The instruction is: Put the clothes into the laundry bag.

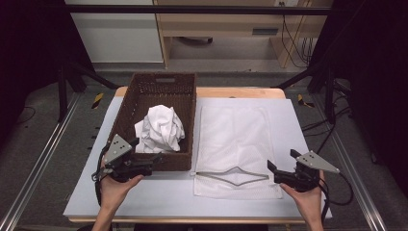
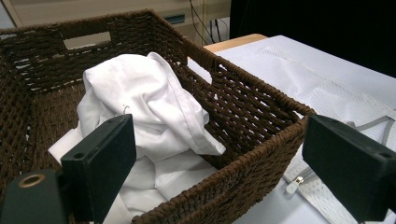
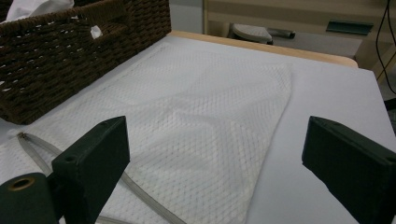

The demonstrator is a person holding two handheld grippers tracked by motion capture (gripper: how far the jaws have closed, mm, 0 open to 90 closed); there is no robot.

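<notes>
While both sets of fingers stand wide apart and hold nothing, the left gripper [image 1: 144,166] hovers at the near rim of the wicker basket [image 1: 130,103] and the right gripper [image 1: 279,174] beside the mesh laundry bag [image 1: 231,130]. Nothing looks begun: the crumpled white shirt [image 1: 161,129] lies in the basket, and the bag lies flat on the tabletop [image 1: 159,192] (its zipper mouth already open), so grasping, lifting and bagging all remain.

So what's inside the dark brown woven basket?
The dark brown woven basket holds a crumpled white cloth, heaped near its front. Whatever lies beneath the cloth is covered.

Pale table [image 1: 159,197] under black frame rails [image 1: 192,9]; wooden cabinet [image 1: 231,24] beyond.
</notes>
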